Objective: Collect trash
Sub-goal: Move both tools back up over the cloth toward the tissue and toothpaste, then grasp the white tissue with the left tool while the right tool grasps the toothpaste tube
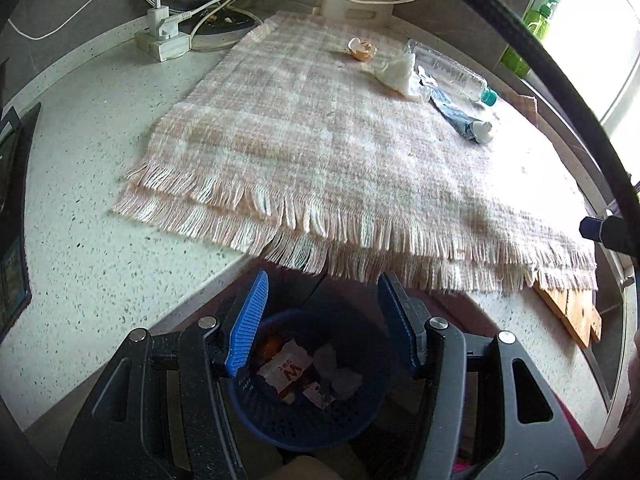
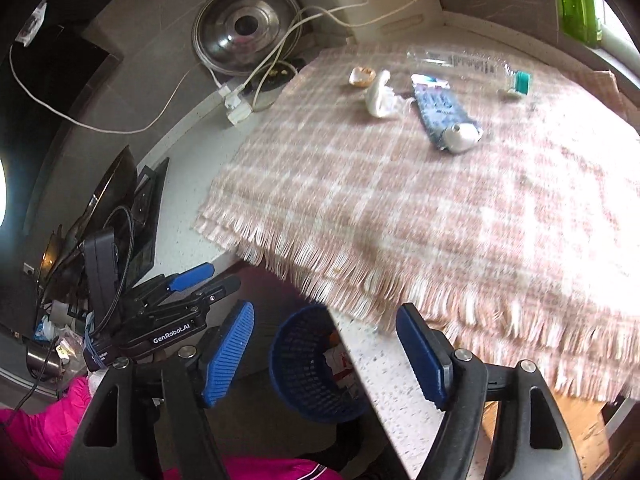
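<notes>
Landmark: the fringed checked cloth [image 1: 328, 136] on the speckled counter [image 1: 88, 240]. Blue basket [image 1: 308, 384] sits on the floor below the cloth's near fringe, already holding wrappers and crumpled paper. Left gripper [image 1: 320, 320] hangs right over the basket, jaws spread, nothing between them. Right gripper [image 2: 324, 356] is also at the near fringe, jaws spread wide and empty, the basket showing between them. Remaining trash is all bunched at the cloth's far right corner, well apart from both grippers: broken eggshell [image 2: 362, 76], crumpled white tissue [image 2: 380, 96] just beside it, flattened blue toothpaste tube [image 2: 444, 116], and a clear plastic bottle [image 2: 460, 62] with a teal cap lying behind the tube. Tube's long axis runs from far edge toward near edge, cap end nearer the grippers; bottle lies crosswise to it, along the far edge. Judgement: the right gripper looks better placed, with the tube nearly straight ahead; a grasp across the tube's width needs little wrist roll.
</notes>
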A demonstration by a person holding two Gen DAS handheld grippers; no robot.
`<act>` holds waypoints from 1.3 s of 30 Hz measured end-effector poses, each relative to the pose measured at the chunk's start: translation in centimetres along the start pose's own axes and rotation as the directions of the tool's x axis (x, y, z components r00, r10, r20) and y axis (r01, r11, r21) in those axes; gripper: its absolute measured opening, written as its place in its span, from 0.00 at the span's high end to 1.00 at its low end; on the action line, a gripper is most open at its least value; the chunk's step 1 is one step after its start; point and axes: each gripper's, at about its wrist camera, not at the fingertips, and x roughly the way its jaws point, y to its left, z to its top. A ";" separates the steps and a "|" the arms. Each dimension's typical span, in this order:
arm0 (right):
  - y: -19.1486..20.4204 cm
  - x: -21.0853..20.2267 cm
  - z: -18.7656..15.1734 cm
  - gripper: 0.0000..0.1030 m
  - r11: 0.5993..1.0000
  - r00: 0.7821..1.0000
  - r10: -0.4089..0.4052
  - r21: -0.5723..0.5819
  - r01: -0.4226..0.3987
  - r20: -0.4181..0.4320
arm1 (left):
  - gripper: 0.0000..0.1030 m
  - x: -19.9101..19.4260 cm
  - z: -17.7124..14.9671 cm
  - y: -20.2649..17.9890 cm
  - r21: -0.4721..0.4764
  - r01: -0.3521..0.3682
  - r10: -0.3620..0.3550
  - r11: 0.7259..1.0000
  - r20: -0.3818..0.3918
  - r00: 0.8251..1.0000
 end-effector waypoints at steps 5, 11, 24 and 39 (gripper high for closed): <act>-3.8 -1.2 3.3 0.25 0.998 0.999 0.015 0.054 -0.018 0.049 | 0.43 0.4 2.4 -1.4 0.001 0.021 -0.021 1.000 0.032 0.999; -8.8 0.0 6.9 0.29 0.985 0.997 0.068 0.156 -0.073 0.036 | 0.43 1.3 5.0 -2.9 -0.008 0.048 -0.047 0.999 0.047 0.998; -17.0 5.9 11.7 0.46 0.899 0.969 0.247 0.372 -0.232 0.007 | 0.43 4.5 10.3 -5.2 -0.030 0.096 -0.095 0.995 0.038 0.995; -18.2 11.2 15.4 0.48 0.908 0.953 0.284 0.348 -0.232 -0.108 | 0.48 10.6 15.8 -6.7 -0.017 0.084 -0.084 0.996 0.000 0.996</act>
